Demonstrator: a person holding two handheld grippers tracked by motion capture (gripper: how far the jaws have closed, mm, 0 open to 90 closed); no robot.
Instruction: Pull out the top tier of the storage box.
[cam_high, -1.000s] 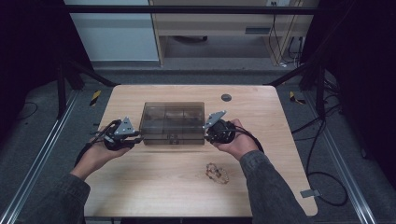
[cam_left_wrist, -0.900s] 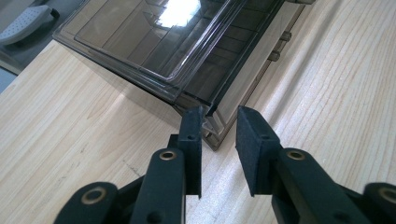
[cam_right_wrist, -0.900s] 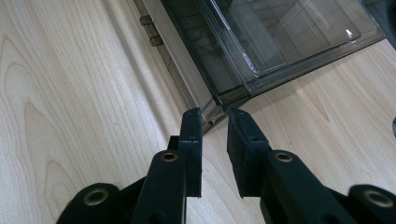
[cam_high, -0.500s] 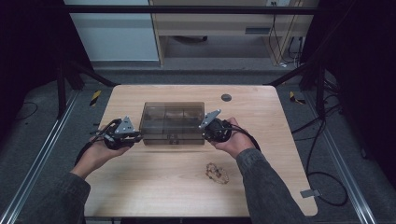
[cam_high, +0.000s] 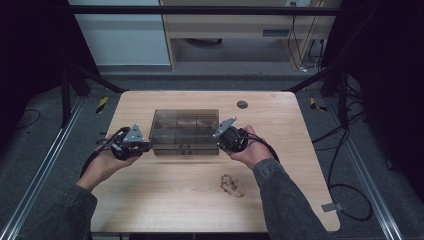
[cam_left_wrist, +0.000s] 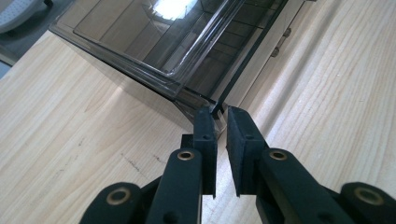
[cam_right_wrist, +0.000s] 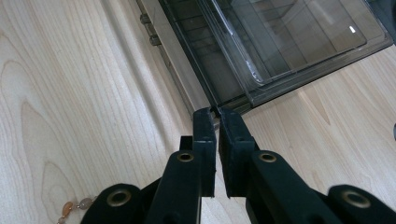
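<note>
Wooden table (cam_high: 165, 200) carries a smoked clear plastic box (cam_high: 186, 131) at centre, lid down. Left gripper (cam_high: 145, 146) and right gripper (cam_high: 220, 140) have just been closing; each now pinches a thin front corner edge of the lid. Risk, judged: holds are shallow, so uneven lifting could slip a corner free or twist the hinge. Gripper views show the pinched rim; the high view instead shows a beaded bracelet (cam_high: 232, 185) lying near the right forearm.
</note>
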